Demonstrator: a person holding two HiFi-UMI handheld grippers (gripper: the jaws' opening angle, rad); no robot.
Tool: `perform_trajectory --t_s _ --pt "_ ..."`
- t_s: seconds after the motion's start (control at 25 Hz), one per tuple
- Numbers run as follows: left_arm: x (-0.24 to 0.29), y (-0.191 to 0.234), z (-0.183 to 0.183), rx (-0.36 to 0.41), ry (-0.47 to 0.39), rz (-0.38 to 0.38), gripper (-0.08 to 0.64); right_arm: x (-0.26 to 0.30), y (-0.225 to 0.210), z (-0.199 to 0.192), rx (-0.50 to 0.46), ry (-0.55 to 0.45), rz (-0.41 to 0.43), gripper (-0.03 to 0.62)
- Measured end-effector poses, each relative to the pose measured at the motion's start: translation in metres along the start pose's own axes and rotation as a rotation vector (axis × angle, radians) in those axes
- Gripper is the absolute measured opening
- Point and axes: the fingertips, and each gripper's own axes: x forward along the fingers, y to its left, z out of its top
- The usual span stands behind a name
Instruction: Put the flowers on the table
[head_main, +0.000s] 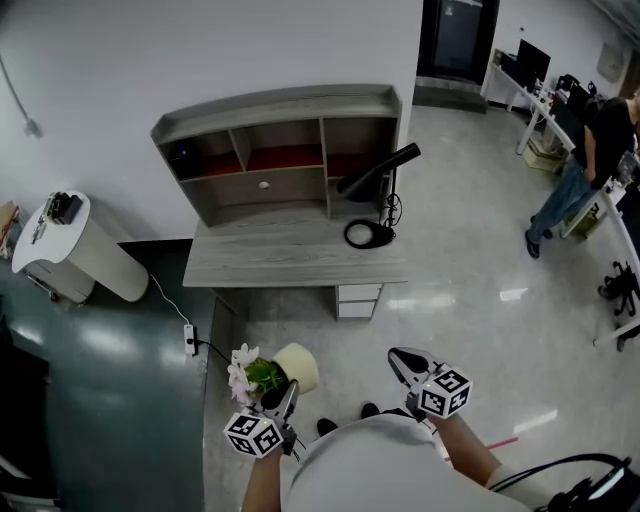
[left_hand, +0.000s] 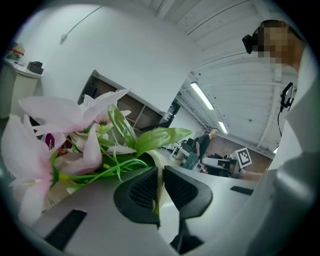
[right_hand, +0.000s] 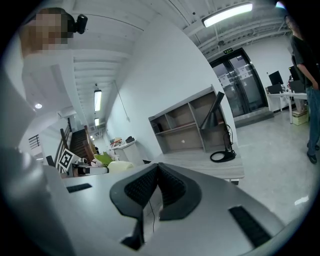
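Grey desk (head_main: 290, 255) with black lamp (head_main: 375, 175) well ahead, left gripper (head_main: 284, 397) pinching flower pot (head_main: 298, 366) rim, flowers (head_main: 243, 372) just beyond, right gripper (head_main: 402, 360) pressed together, empty.

I read grey desk worktop (head_main: 290, 255) as matt wood-grain board. I see glossy finish with mirror-like glare on pale floor (head_main: 480, 270). Smooth, faintly waxy petals and shiny green leaves on pink-petalled flowers (left_hand: 55, 135). Matt, smooth pale cream flowerpot (head_main: 297, 367). Ribbed matt black pads, smooth grey plastic body on left claw (left_hand: 159, 175) and right claw (right_hand: 157, 170).
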Motion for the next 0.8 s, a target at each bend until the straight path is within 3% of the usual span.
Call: perform_trajectory --t_s 0.44,0.8 --pt "0.014 -0.009 -0.002 -0.013 -0.018 0.028 0.054 -0.002 -0.019 0.002 0.017 0.009 0.032 0.02" --pt "0.032 -0.014 -0.008 -0.03 -0.043 0.093 0.054 -0.008 -0.05 0.002 -0.02 0.046 0.089 0.02"
